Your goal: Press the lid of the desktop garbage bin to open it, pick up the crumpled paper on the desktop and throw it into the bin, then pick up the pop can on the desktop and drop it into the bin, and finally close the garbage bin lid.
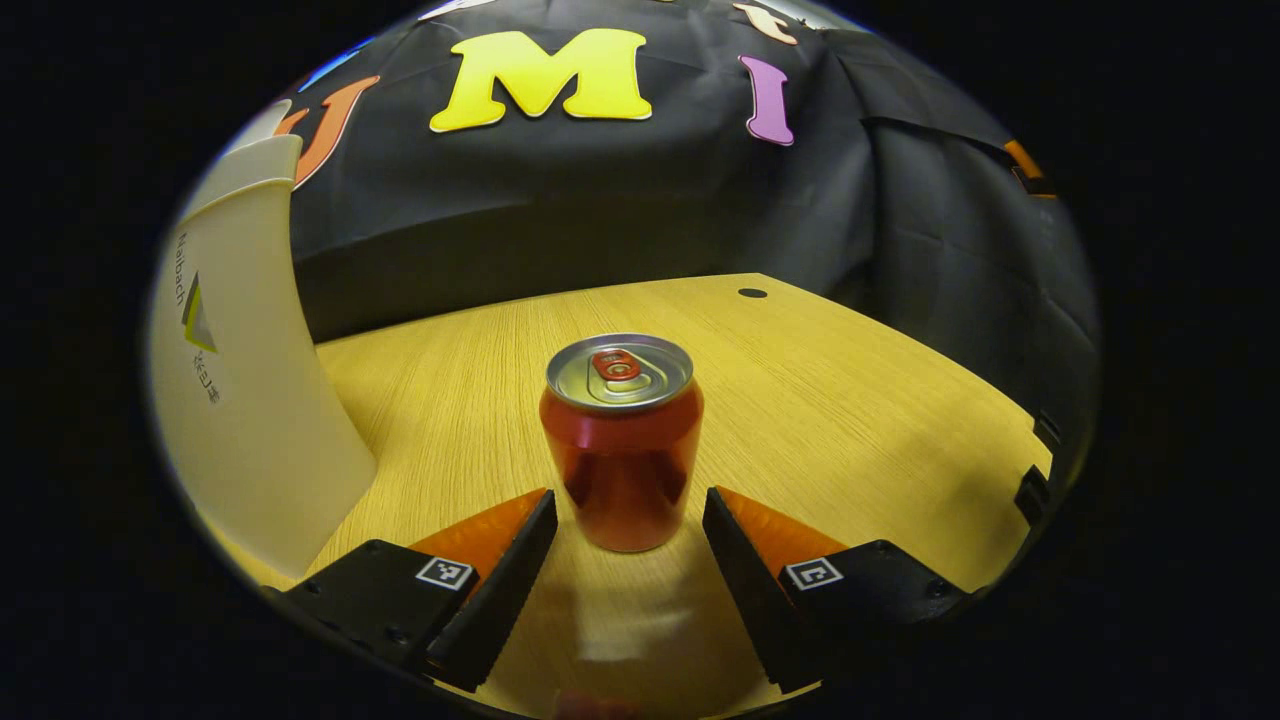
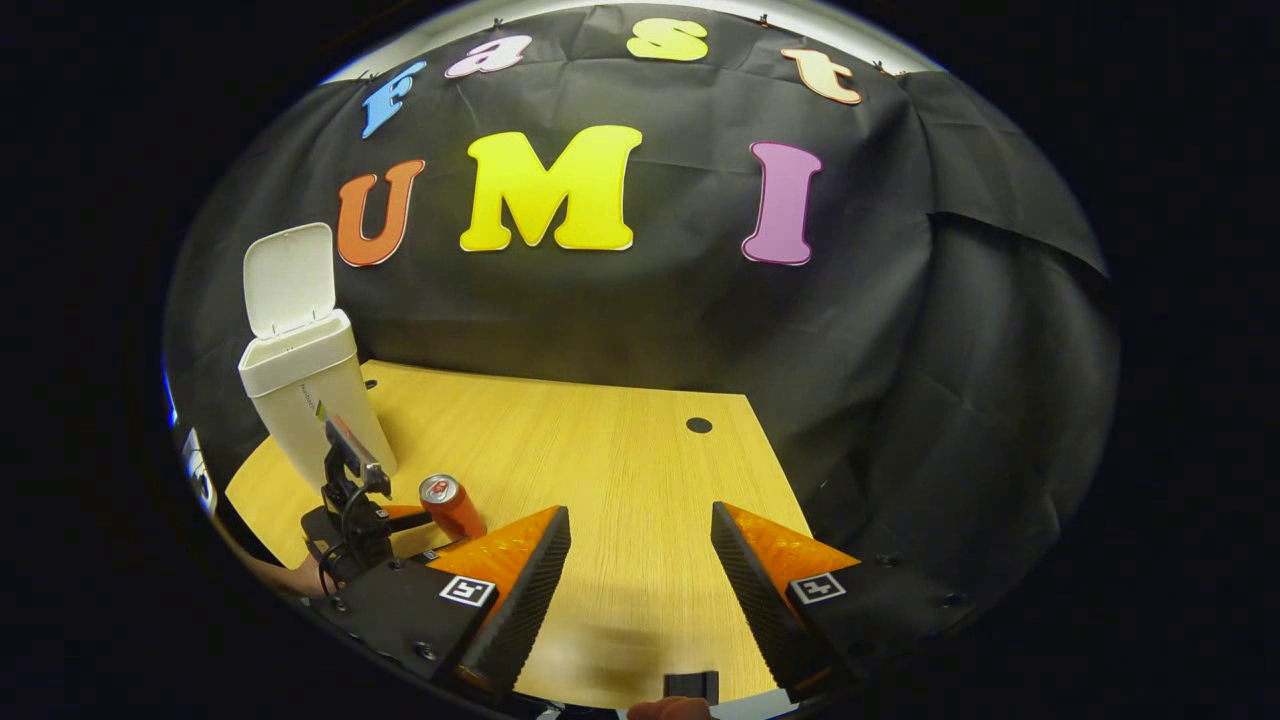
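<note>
A red pop can (image 1: pixel 622 445) stands upright on the wooden desktop, its silver top and red tab showing. My left gripper (image 1: pixel 630 510) is open, its fingertips on either side of the can's base and not pressing on it. The white bin (image 1: pixel 240 390) rises close on the left. In the right gripper view the bin (image 2: pixel 305 385) stands at the back left with its lid (image 2: pixel 288 278) up, and the can (image 2: pixel 452 507) sits in front of it with the left gripper (image 2: pixel 405 520) reaching it. My right gripper (image 2: pixel 640 520) is open over bare desk.
The wooden desktop (image 2: pixel 620 480) has a small dark hole (image 2: pixel 699 425) near its back edge, also seen as the hole (image 1: pixel 752 293). Black cloth walls close the back and right sides. A hand (image 2: pixel 290 575) holds the left gripper at the lower left.
</note>
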A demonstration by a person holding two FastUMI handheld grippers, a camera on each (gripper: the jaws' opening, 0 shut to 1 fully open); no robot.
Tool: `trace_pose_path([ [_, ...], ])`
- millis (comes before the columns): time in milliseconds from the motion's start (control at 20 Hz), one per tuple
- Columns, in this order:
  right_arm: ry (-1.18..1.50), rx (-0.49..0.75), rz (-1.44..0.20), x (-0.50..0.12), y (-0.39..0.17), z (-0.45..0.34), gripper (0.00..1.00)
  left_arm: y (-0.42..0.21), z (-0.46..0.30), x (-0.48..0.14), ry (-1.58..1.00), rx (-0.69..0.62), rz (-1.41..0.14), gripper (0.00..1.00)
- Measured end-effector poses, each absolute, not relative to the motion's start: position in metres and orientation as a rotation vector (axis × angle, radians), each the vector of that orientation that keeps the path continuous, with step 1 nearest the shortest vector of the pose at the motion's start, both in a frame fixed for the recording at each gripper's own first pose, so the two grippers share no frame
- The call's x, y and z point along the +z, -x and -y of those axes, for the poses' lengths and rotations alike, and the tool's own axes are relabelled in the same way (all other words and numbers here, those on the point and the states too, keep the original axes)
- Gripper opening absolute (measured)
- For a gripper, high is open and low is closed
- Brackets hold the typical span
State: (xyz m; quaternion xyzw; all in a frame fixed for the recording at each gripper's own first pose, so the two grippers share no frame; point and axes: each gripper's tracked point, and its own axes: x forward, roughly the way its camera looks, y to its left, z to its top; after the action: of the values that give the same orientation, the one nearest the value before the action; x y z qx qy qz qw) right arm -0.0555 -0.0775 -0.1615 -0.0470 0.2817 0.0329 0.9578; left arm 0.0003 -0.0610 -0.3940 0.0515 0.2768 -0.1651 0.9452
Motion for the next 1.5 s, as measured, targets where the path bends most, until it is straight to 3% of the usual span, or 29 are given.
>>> trace_pose_path([
  [500, 0.099, 0.077, -0.577, -0.163, 0.044, 0.074, 0.91, -0.012, 0.063, -0.404, -0.097, -0.324, -0.604, 0.97],
  [650, 0.094, 0.072, -0.582, -0.165, 0.044, 0.077, 0.91, -0.012, 0.064, -0.406, -0.103, -0.324, -0.609, 0.88],
  [1000, 0.107, 0.082, -0.579, -0.164, 0.043, 0.073, 0.89, -0.011, 0.065, -0.394, -0.082, -0.320, -0.591, 0.85],
  [1500, 0.065, 0.094, -0.514, -0.139, 0.048, 0.063, 0.91, -0.003, 0.068, -0.315, -0.030, -0.311, -0.502, 0.85],
])
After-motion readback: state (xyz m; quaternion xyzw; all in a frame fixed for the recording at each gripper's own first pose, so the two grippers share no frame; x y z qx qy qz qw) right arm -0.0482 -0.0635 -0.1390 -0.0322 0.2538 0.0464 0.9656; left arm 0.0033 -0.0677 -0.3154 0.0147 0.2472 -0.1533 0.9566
